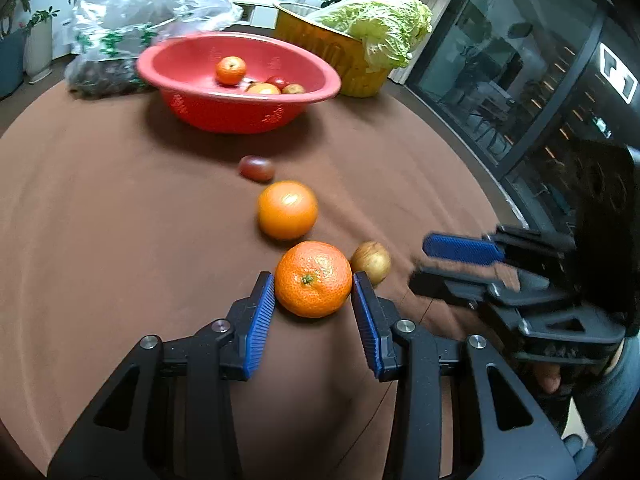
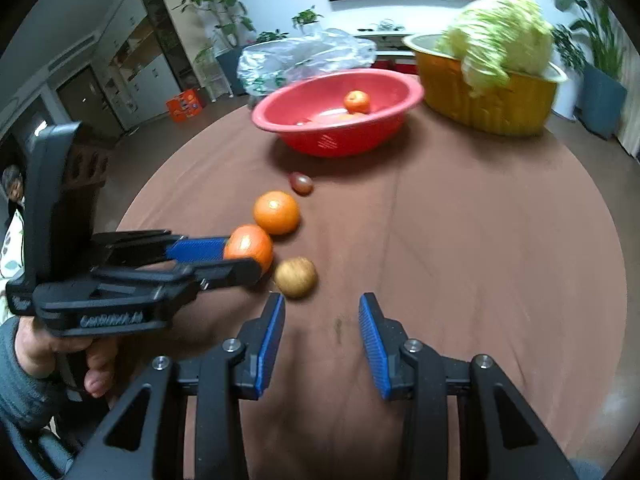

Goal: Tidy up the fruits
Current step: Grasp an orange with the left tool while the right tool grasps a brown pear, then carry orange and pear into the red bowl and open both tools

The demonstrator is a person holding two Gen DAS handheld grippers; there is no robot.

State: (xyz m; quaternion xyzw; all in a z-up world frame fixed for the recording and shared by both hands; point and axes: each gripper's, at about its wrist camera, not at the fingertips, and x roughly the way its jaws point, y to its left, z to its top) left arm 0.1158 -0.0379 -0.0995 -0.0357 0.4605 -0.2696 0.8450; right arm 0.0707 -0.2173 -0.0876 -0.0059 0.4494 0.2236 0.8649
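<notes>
A mandarin (image 1: 313,279) lies on the brown table between the blue pads of my left gripper (image 1: 313,286); the pads touch or nearly touch its sides. It also shows in the right wrist view (image 2: 249,245). Beyond it lie an orange (image 1: 287,209), a dark red tomato (image 1: 256,168) and a tan round fruit (image 1: 372,262). The red bowl (image 1: 200,110) holds several fruits. My right gripper (image 2: 321,310) is open and empty, just right of the tan fruit (image 2: 296,277); it shows at the right of the left wrist view (image 1: 420,262).
A yellow tub (image 1: 320,46) with a cabbage (image 1: 380,26) stands behind the bowl on the right. A plastic bag (image 1: 132,36) of dark produce lies at the back left. A glass cabinet (image 1: 520,80) stands to the right of the table.
</notes>
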